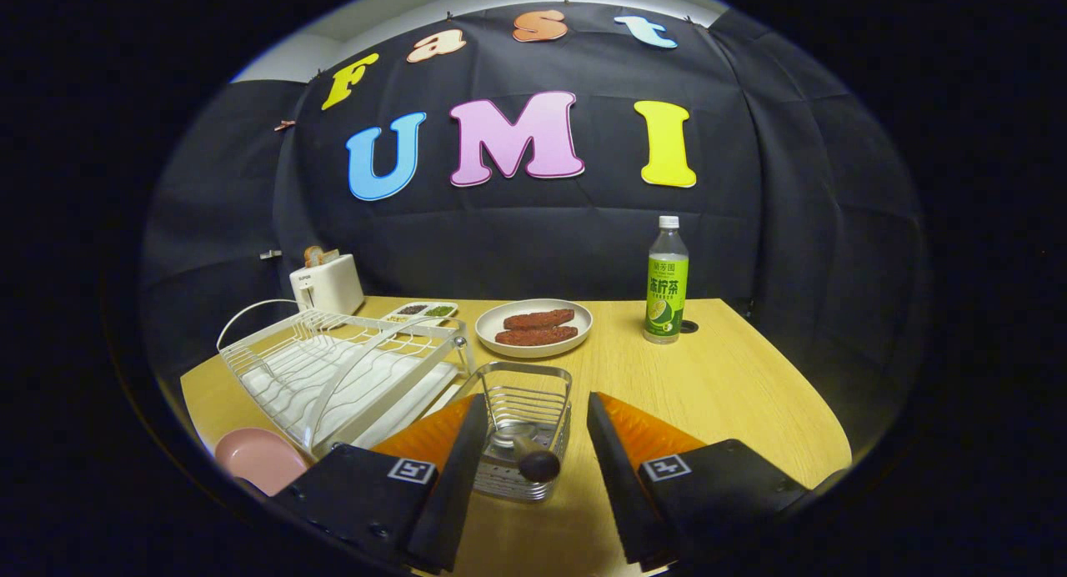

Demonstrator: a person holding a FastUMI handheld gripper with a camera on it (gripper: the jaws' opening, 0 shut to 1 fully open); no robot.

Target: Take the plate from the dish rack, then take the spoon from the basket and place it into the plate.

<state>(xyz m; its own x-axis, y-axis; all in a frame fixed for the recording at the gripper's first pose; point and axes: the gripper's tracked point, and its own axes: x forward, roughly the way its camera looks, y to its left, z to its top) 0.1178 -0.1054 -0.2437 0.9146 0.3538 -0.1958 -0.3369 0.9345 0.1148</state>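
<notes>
1. My gripper (529,444) is spread wide, gripping nothing, with the wire basket (523,418) between its fingers.
2. The spoon (533,459) stands in the basket, dark handle end pointing toward me.
3. The pink plate (258,459) lies beside the dish rack (333,368).

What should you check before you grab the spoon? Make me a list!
1. Gripper open wide enough: ok, fingers stand apart on either side of the wire basket.
2. Dark-handled spoon in the basket, between the fingers: ok.
3. Fingers touching the spoon: not ok, neither presses on it.
4. Pink round plate out of the white wire dish rack: ok, it lies on the wooden table beside the rack.
5. Plate free for the spoon: cannot tell, only part shows.
</notes>
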